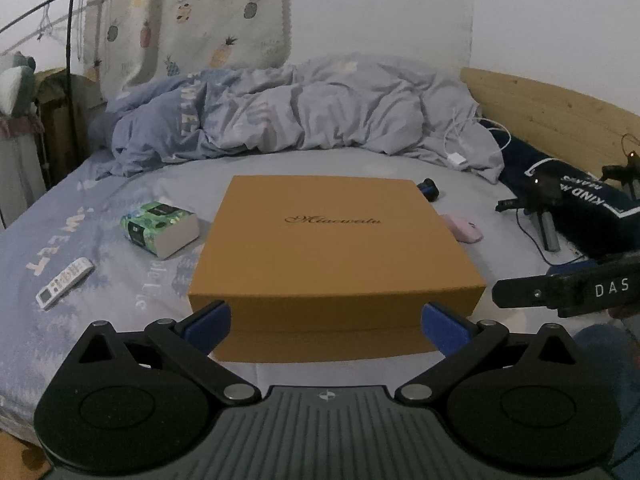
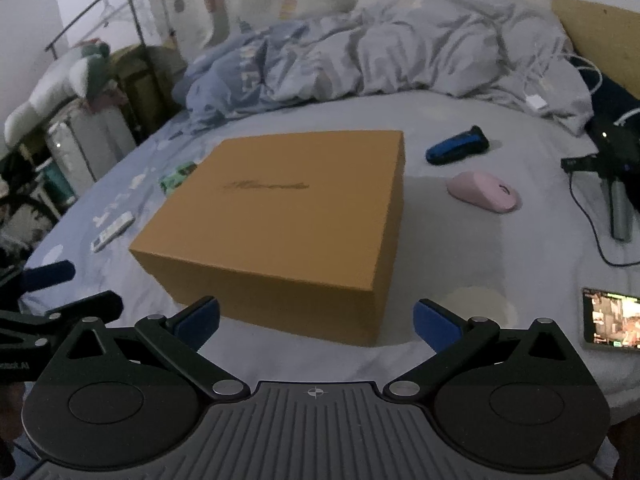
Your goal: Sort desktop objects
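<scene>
A closed orange box lies on the bed, also in the right wrist view. Left of it are a green tissue pack and a white remote. Right of it are a pink mouse and a blue-black shaver-like device. My left gripper is open and empty, its fingers just in front of the box's near side. My right gripper is open and empty near the box's near right corner. The right gripper's body shows in the left wrist view.
A crumpled grey-blue duvet fills the back of the bed. A phone with a lit screen lies at the right. A white charger and cable, a dark pillow and a small tripod are at the right by the wooden headboard.
</scene>
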Tool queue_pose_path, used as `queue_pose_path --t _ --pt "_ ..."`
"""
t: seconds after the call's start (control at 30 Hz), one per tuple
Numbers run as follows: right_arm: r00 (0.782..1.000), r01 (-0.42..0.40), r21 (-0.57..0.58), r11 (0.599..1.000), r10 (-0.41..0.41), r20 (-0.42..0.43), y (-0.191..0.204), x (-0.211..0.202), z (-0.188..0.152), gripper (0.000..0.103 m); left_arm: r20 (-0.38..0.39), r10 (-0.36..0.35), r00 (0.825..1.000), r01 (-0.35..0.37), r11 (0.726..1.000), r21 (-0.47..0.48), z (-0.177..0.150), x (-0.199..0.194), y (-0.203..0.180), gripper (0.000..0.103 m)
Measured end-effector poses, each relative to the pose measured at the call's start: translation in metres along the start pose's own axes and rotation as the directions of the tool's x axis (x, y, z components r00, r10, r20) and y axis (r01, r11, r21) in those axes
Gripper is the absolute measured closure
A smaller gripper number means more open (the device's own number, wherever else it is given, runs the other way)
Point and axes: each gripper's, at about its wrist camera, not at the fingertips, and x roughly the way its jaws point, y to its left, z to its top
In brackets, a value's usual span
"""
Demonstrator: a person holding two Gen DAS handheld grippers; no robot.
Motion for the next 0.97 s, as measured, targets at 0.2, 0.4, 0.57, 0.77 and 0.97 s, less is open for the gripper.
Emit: queue_pose_path --t 0.2,0.4,0.57,0.77,0.97 --pt "1.000 -0.006 -0.002 1.000 0.006 0.010 0.0050 -0.0006 0.0010 0.000 0.003 0.017 1.000 -0.017 1.000 0.000 -0.0023 -0.0023 0.0009 0.000" --pt "1.000 -0.002 0.005 1.000 0.002 0.013 0.0058 -0.0008 0.0017 0.000 -0.002 -0.007 1.000 0.007 1.000 0.000 -0.0035 -0.0017 0.0012 0.000" --pt "1.000 0.002 0.010 1.000 -0.002 0.021 0.0054 -0.0017 0.0008 0.000 0.025 0.005 1.000 -0.005 1.000 0.010 -0.0042 -0.0039 -0.0006 0.000" --pt "1.000 0.008 0.017 1.000 -0.008 0.020 0.0040 -0.0011 0.0005 0.000 0.021 0.002 1.000 -0.002 1.000 -0.005 -0.0033 -0.0047 0.0018 0.000" --pt "1.000 -0.003 0.005 1.000 0.003 0.010 0.0068 0.0001 -0.0003 0.000 0.004 -0.001 1.000 0.000 1.000 0.002 -0.0045 -0.0033 0.0026 0.000"
